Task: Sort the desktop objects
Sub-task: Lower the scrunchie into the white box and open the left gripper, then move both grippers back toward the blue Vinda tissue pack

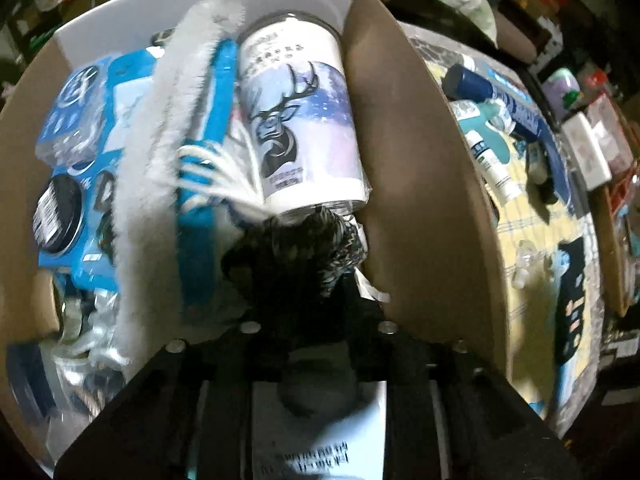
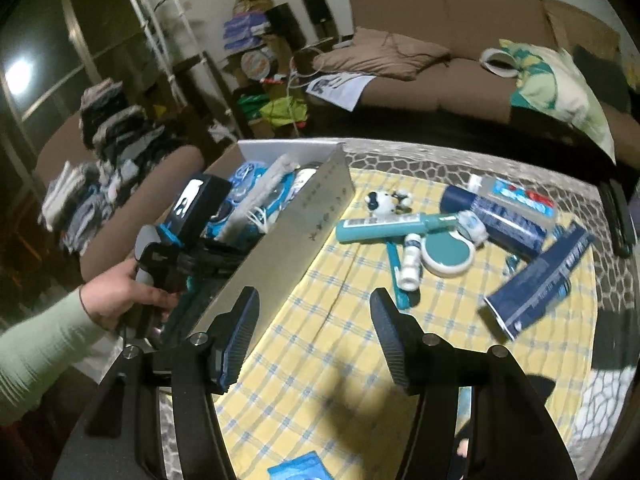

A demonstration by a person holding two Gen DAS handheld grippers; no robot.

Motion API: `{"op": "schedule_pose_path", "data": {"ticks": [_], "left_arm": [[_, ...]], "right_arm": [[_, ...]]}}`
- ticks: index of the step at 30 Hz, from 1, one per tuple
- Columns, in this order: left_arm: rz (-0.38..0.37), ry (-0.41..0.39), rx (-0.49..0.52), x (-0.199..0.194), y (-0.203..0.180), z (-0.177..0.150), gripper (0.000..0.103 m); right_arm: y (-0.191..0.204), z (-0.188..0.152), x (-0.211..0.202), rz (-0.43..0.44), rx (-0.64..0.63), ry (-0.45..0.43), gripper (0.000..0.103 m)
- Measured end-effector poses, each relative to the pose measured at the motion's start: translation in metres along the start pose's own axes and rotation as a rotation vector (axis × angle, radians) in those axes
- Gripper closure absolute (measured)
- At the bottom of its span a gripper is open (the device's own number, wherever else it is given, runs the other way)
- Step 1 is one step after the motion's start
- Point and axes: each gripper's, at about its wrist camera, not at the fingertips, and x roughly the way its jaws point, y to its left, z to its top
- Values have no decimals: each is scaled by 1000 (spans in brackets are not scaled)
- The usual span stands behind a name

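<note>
- Left claw — pressed together on a dark knitted bundle, held inside the cardboard box, just below a white deer-print canister.
- Box contents: a white fuzzy brush lying across blue packets; the canister rests against the right wall.
- Right claw — spread wide, holding nothing, hovering over the yellow checked cloth on the surface.
- Unsorted items beyond it: teal bottle, round teal case, small white bottle, dark blue toothpaste box, panda figure.
- Box stands just left of these items.
</note>
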Motion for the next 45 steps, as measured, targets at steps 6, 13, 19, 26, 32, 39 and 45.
{"op": "schedule_pose_path", "data": {"ticks": [6,13,19,26,32,39,45], "left_arm": [[-47,-61,-75,-47,16,-21,0],[-61,-148,-68,-97,-2,-46,0],[-73,-324,-16,-144,-40,-87,0],[-81,-423,111,-155,-110,-135,0],[-134,-366,163,-117,-162,-166,0],[-186,-228,97,-56,-165,-197,0],[-211,-227,-3,-32,-139,-213,0]], "right_arm": [[-21,-19,-52,-6,96,-67,32],[-33,-53,-97,-70,163,-107,28],[-36,-87,-117,-103,202,-146,27],[-44,-117,-103,-166,234,-115,18],[-56,-140,-88,-160,302,-109,15],[-50,-175,-54,-97,275,-10,15],[-20,-204,-22,-70,18,154,15]]}}
